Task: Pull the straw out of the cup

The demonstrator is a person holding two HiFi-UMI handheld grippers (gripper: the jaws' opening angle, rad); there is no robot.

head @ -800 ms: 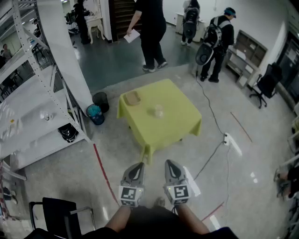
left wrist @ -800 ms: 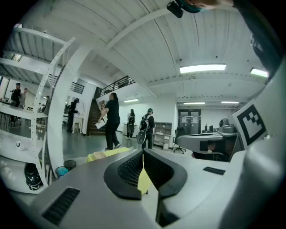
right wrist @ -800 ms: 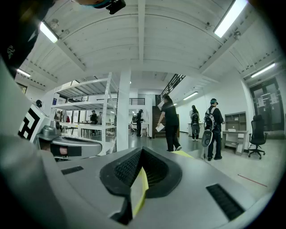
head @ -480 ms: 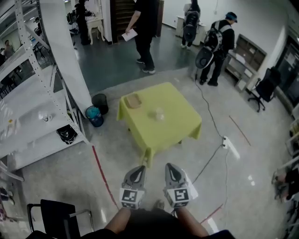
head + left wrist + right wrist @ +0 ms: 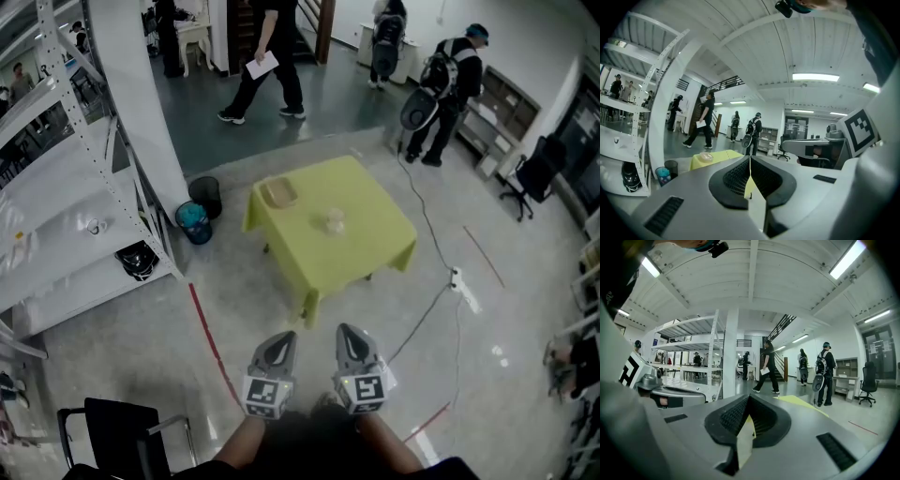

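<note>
A small clear cup (image 5: 335, 221) stands near the middle of a low table under a yellow-green cloth (image 5: 366, 253), far ahead of me; no straw can be made out at this distance. My left gripper (image 5: 280, 340) and right gripper (image 5: 348, 334) hang side by side at the bottom of the head view, well short of the table, over bare floor. In the left gripper view the left gripper (image 5: 750, 161) has its jaws pressed together with nothing between them. The right gripper (image 5: 748, 399) looks the same, shut and empty, with a corner of the cloth (image 5: 802, 402) beyond it.
A shallow tan tray (image 5: 277, 193) lies on the table's far left corner. White shelving (image 5: 66, 225) stands at the left, with two bins (image 5: 192, 224) beside it. A black chair (image 5: 112, 427) is near left; a cable and power strip (image 5: 465, 288) lie right. Several people stand or walk behind the table.
The table sits slightly further right in the head view. The person holding a paper has walked left and away. Both grippers stay shut side by side.
</note>
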